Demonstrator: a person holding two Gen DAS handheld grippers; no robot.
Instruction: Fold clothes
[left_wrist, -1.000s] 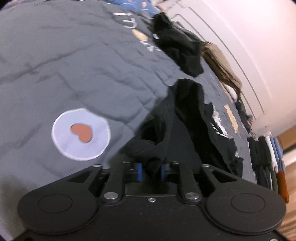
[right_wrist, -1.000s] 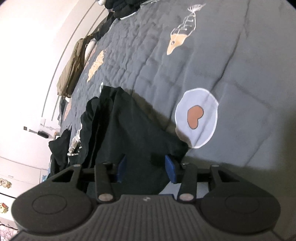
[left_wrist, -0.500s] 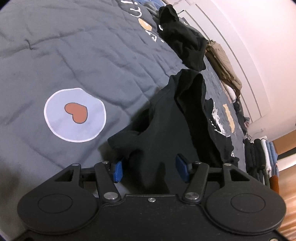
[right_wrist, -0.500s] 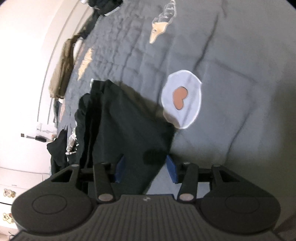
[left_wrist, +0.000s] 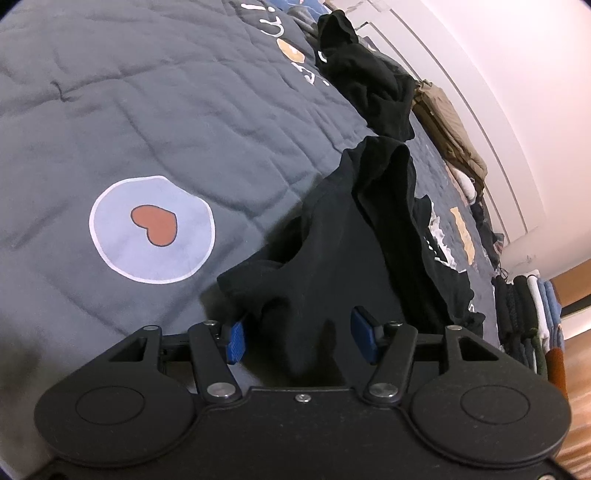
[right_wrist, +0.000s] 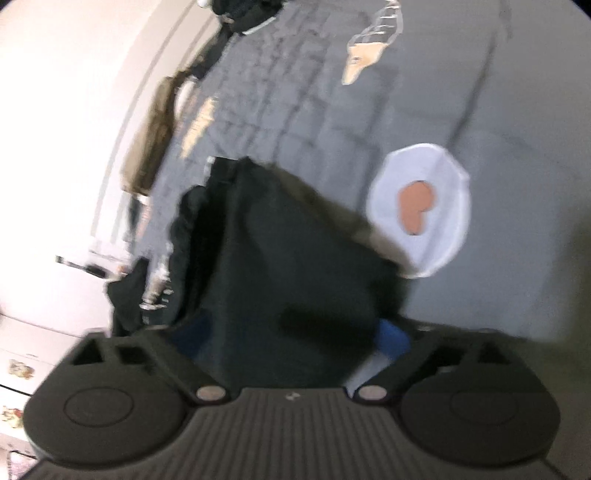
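Note:
A black garment (left_wrist: 343, 258) lies crumpled on the grey quilt (left_wrist: 184, 103), running away from both grippers. My left gripper (left_wrist: 299, 338) stands open just above its near edge; a fold of the black cloth rises between the blue pads (left_wrist: 234, 338), which do not press on it. In the blurred right wrist view the same black garment (right_wrist: 288, 258) spreads flatter on the quilt (right_wrist: 480, 110). My right gripper (right_wrist: 291, 336) has its jaws opening wide, with the cloth's near end lying between them and not gripped.
A pale round patch with a red heart (left_wrist: 151, 229) (right_wrist: 419, 210) marks the quilt beside the garment. Farther off lie a black clothes heap (left_wrist: 365, 81) and a tan garment (left_wrist: 447, 125) along the white wall. Folded clothes (left_wrist: 528, 317) are stacked at the bed's right edge.
The left jaws, pinched on a bunch of black cloth a second ago, have let it go and stand apart. The right jaws have spread much wider. The garment has settled on the quilt.

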